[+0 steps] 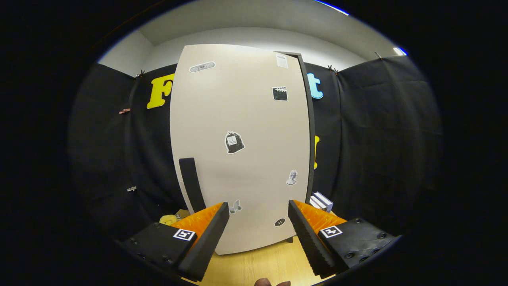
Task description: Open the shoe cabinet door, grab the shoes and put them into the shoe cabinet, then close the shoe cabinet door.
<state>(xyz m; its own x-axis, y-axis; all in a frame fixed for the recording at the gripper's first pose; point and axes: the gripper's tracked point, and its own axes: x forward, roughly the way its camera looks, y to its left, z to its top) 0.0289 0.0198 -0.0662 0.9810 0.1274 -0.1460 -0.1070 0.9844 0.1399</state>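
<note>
Straight ahead of the hand-held gripper (258,234), the shoe cabinet (242,147) is standing upright on the wooden counter (262,266), its pale door (238,119) lying flush and shut, with a dark vertical handle (191,184) sitting low on the door's left side, just beyond the left finger. The fingers are standing wide apart with nothing between them but the door's lower face. Something yellow (168,219) is peeking out beside the cabinet's left foot, behind the left finger; whether it is a shoe is too hidden to tell. A small striped box (322,201) is resting beyond the right finger.

A shut door with the fingers holding nothing is fitting either the door yet to be opened or the door closed again with the shoes inside. If the door is to be opened, I judge that closing both fingers squarely across the handle's width and pulling along the hinge's arc is keeping the grip from slipping.
</note>
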